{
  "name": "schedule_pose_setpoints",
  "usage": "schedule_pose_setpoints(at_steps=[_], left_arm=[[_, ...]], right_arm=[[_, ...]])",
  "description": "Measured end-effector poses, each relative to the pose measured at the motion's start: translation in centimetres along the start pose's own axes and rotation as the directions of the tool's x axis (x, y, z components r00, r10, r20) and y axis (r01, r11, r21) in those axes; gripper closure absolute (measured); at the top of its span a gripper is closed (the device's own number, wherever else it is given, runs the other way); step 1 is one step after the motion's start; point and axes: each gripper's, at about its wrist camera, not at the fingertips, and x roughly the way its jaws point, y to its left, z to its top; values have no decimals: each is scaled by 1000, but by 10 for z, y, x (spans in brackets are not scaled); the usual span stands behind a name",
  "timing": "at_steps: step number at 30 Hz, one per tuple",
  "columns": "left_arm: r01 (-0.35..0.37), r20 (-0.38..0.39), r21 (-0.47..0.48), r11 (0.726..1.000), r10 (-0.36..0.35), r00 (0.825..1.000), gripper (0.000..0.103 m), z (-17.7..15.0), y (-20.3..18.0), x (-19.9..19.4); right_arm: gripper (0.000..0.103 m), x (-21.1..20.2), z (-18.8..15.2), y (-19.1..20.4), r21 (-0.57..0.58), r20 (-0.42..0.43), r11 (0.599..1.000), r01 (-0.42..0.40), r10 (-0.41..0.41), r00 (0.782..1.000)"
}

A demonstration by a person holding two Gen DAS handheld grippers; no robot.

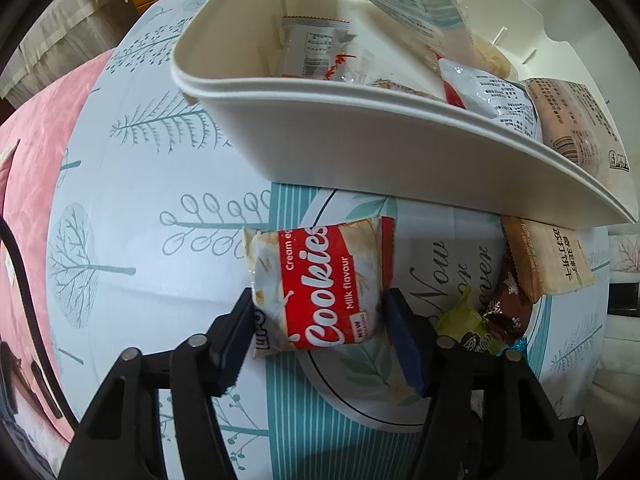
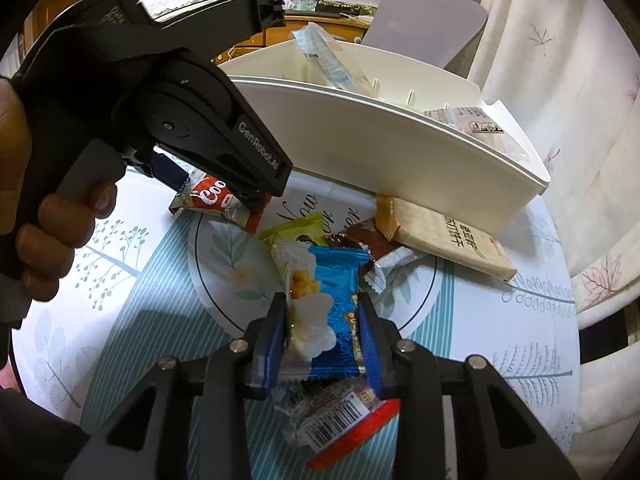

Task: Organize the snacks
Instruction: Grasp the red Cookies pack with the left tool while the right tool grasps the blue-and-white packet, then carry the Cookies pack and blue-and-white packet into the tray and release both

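Fingers (image 2: 366, 332) pinching blue snack packet (image 2: 336, 316), its lower end hidden.

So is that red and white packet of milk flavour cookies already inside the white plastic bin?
No, the red and white cookie packet lies on the patterned tablecloth in front of the white plastic bin, between the left gripper fingers.

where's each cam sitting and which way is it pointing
Left wrist: on the left hand-held gripper, looking steeply down at the Cookies packet between its fingers; only the fingers show.
Right wrist: on the right hand-held gripper, angled down across the table at the blue packet in its pads; a hand holding the left gripper shows.
Shared: the Cookies packet, the white bin and the tan packet.
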Motion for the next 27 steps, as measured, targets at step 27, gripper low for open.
schedule_pose_setpoints(at_steps=[27], left_arm=[[59, -11, -152, 987, -62, 998, 51, -12, 40, -118]], right_arm=[[69, -80, 80, -53, 3, 74, 999, -33, 33, 997]])
